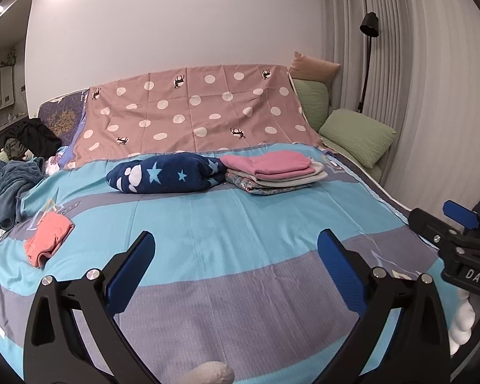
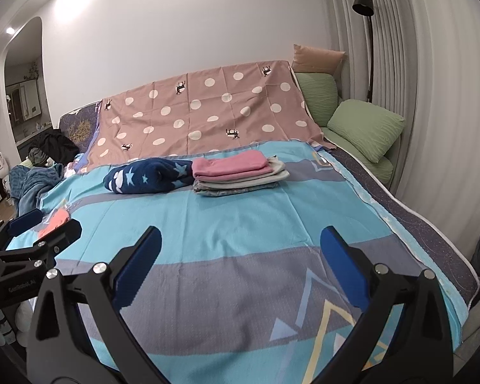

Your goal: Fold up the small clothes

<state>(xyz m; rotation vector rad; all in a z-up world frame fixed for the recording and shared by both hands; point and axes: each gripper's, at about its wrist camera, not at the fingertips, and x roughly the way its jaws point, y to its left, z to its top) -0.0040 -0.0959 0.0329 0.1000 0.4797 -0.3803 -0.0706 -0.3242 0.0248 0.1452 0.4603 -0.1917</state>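
Observation:
My left gripper [image 1: 236,246] hovers open over the blue and grey bedspread [image 1: 227,224] with nothing between its fingers. My right gripper [image 2: 241,240] is open and empty too, and it shows at the right edge of the left wrist view [image 1: 441,220]. A folded coral garment [image 1: 49,240] lies at the left, just beyond the left gripper [image 2: 46,224], which partly hides it in the right wrist view. Farther back sit a rolled navy star fleece [image 1: 166,176] and a stack of folded clothes [image 1: 275,171] with a pink piece on top.
A pink polka-dot cloth [image 1: 192,112] drapes the headboard. Green pillows [image 1: 358,134] lie at the back right beside a black floor lamp [image 1: 368,48] and curtains. Unfolded teal and black clothes [image 1: 9,176] are heaped at the bed's left edge.

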